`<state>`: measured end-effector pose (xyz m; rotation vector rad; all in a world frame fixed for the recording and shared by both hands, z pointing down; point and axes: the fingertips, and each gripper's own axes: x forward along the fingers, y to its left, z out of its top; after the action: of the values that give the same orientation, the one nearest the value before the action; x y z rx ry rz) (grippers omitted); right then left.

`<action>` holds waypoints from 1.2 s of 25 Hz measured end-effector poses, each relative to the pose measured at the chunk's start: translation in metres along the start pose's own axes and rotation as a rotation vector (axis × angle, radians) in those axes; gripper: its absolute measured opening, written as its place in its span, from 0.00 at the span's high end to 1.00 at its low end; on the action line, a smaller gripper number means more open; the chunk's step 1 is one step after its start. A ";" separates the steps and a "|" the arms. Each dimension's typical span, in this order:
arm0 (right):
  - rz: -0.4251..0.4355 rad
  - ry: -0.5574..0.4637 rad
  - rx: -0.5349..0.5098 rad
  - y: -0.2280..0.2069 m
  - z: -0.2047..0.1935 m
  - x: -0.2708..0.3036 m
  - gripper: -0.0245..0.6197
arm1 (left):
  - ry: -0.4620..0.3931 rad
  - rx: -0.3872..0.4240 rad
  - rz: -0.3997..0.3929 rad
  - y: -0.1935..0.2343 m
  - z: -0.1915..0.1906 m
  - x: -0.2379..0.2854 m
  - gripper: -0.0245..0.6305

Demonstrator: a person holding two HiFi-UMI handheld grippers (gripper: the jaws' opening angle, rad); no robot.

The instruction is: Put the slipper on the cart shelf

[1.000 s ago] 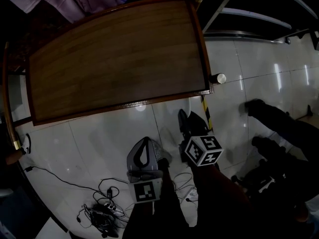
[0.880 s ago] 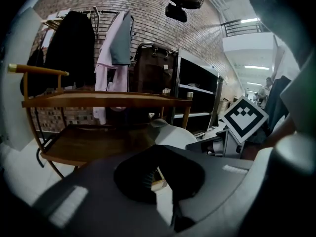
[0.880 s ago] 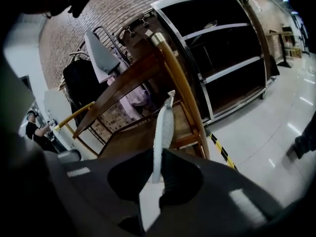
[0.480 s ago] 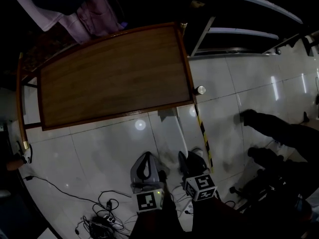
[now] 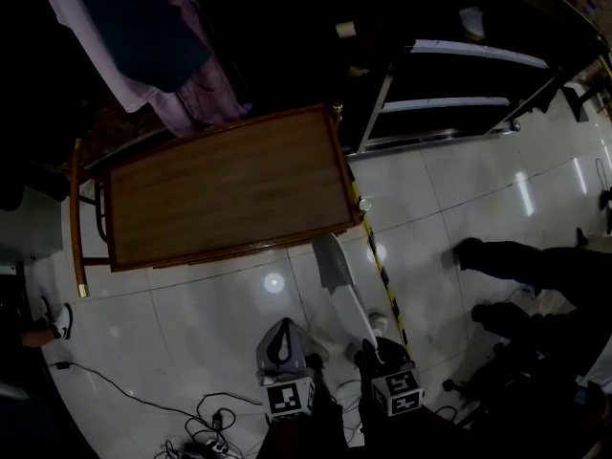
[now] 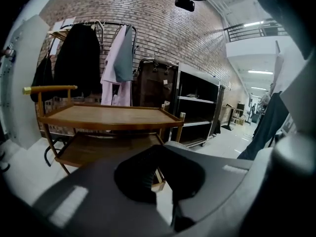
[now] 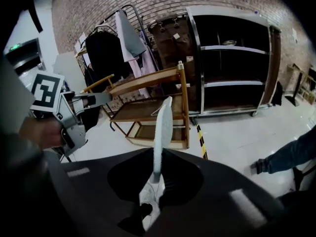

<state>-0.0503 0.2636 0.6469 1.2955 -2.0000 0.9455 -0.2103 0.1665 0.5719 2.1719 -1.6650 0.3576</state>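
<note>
"Where was the thin white slipper (image 7: 162,127)?"

"Clamped edge-on in the right gripper (image 7: 157,177). The jaws pinched its lower end, and the rest stood up past them toward the wooden two-shelf cart (image 7: 148,85). From the head view it hung over the pale tiled floor (image 5: 191,295), near the cart's corner and on neither shelf."

"And the left gripper (image 6: 167,149)?"

"Its jaws were together with nothing between them, and it faced the cart."

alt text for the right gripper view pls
The right gripper clamps a thin white slipper edge-on, sticking up in front of a wooden shelved cart across a pale tiled floor. Black shelving and a brick wall stand behind.
</note>
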 end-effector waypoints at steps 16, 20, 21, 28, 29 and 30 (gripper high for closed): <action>-0.314 -0.074 0.029 -0.084 0.043 -0.105 0.91 | -0.082 0.111 -0.227 -0.104 0.096 0.011 0.94; -0.384 -0.217 0.017 -0.102 0.097 -0.118 0.91 | -0.149 0.139 -0.282 -0.131 0.140 0.030 0.94; -0.394 -0.254 0.008 -0.104 0.112 -0.123 0.91 | -0.164 0.136 -0.287 -0.134 0.152 0.033 0.94; -0.416 -0.559 -0.012 -0.109 0.221 -0.176 0.91 | -0.244 0.032 -0.327 -0.150 0.228 0.037 0.94; -0.420 -0.600 -0.023 -0.108 0.236 -0.186 0.91 | -0.257 0.017 -0.318 -0.148 0.240 0.035 0.94; -0.426 -0.642 -0.037 -0.107 0.251 -0.196 0.91 | -0.267 0.011 -0.308 -0.146 0.250 0.033 0.94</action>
<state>0.0995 0.1340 0.3757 2.0830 -2.0189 0.3031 -0.0684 0.0602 0.3407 2.5249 -1.4191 -0.0102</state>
